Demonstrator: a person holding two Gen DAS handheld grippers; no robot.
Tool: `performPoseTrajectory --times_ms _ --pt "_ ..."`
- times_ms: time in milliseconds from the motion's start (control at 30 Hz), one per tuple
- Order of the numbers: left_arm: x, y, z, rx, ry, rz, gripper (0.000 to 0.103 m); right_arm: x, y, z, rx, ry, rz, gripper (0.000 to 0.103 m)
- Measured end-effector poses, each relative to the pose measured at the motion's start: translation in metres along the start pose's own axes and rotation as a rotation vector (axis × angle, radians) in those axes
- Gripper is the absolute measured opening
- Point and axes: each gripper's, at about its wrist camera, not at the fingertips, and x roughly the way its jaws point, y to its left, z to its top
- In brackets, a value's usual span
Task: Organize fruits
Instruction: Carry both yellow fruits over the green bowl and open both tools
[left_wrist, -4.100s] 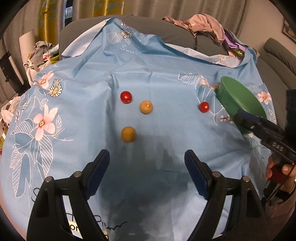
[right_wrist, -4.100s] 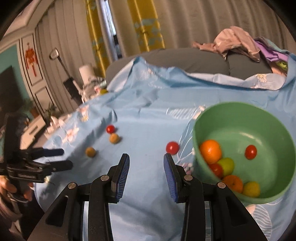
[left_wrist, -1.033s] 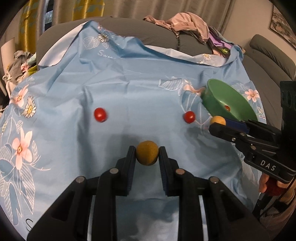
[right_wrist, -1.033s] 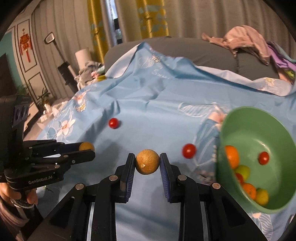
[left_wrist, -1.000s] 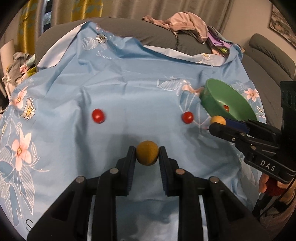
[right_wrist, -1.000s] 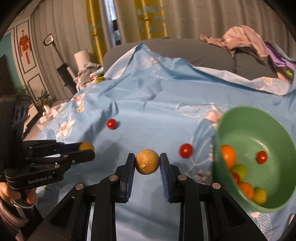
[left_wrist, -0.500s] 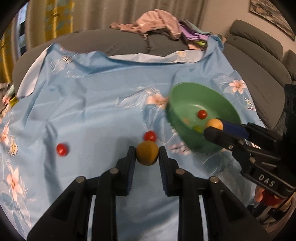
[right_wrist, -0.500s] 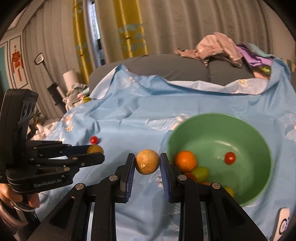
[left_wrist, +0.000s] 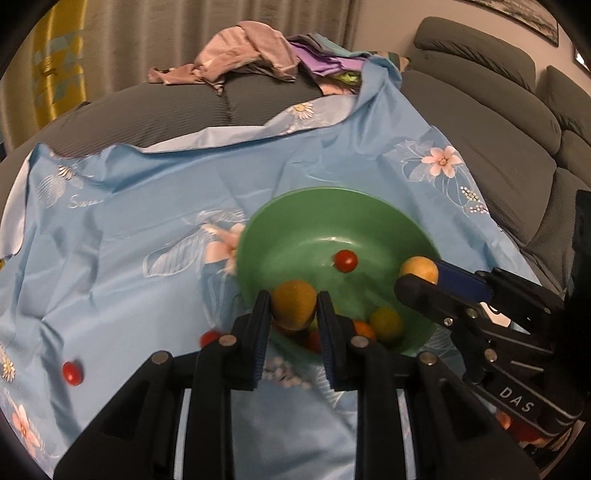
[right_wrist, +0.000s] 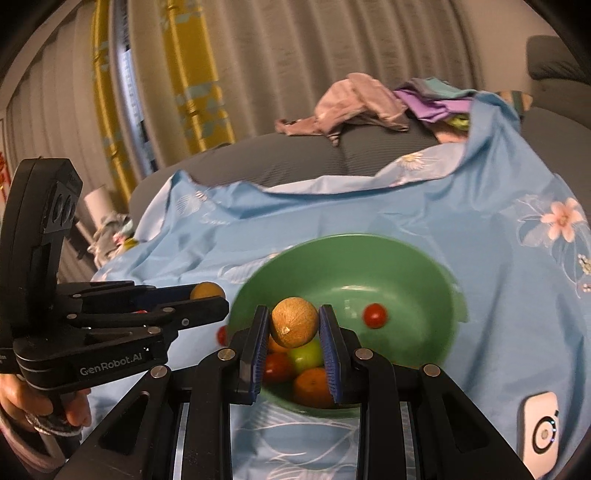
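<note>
Over the green bowl (left_wrist: 332, 210) you have both claws at once. Your left gripper (left_wrist: 293, 314) is closed on a dull yellow fruit (left_wrist: 294, 304), pinched between its two blue-lined fingers (left_wrist: 260, 332) — the fruit hangs just inside the bowl's near rim, above the pile within. Your right gripper (right_wrist: 294, 328) is likewise closed on a rough tan fruit (right_wrist: 294, 322), held over the near side of the same bowl (right_wrist: 406, 266). Each claw is narrowed to the width of its fruit (no gap shows on either side).

From the left wrist view, your right claw (left_wrist: 421, 280) reaches in from the right with its fruit (left_wrist: 418, 269) at the bowl's right rim. From the right wrist view, your left claw (right_wrist: 207, 299) comes in from the left, its fruit (right_wrist: 207, 290) just outside the left rim.

Inside the bowl lie a small red tomato (right_wrist: 375, 315) apart on the far slope, and a heap near you: an orange fruit (right_wrist: 312, 386), a green-yellow fruit (right_wrist: 306, 354) and a red one (right_wrist: 277, 367).

On the blue flowered cloth (left_wrist: 129, 240) two red tomatoes remain — one (left_wrist: 72, 373) well to the left, another (left_wrist: 209, 338) beside the bowl, partly hidden by your left claw. A white device (right_wrist: 539, 428) lies on the cloth at the right.
</note>
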Motion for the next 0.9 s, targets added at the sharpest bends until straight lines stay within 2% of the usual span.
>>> performPoseTrajectory --times_ms 200,733,800,867,900 --pt "0.018 -0.016 0.007 0.029 0.026 -0.006 0.025 0.003 -0.015 -0.002 0.021 0.007 -0.033 0.029" --pt "0.045 -0.021 0.004 0.027 0.085 0.018 0.026 0.009 -0.028 -0.007 0.039 0.059 -0.087 0.029" --pt "0.045 -0.020 0.004 0.024 0.084 0.029 0.037 0.010 -0.029 -0.007 0.041 0.065 -0.095 0.029" --pt "0.043 -0.019 0.004 0.018 0.078 0.032 0.056 0.010 -0.030 -0.007 0.046 0.067 -0.099 0.029" --pt "0.041 -0.019 0.004 0.013 0.072 0.034 0.058 0.009 -0.030 -0.007 0.048 0.067 -0.098 0.029"
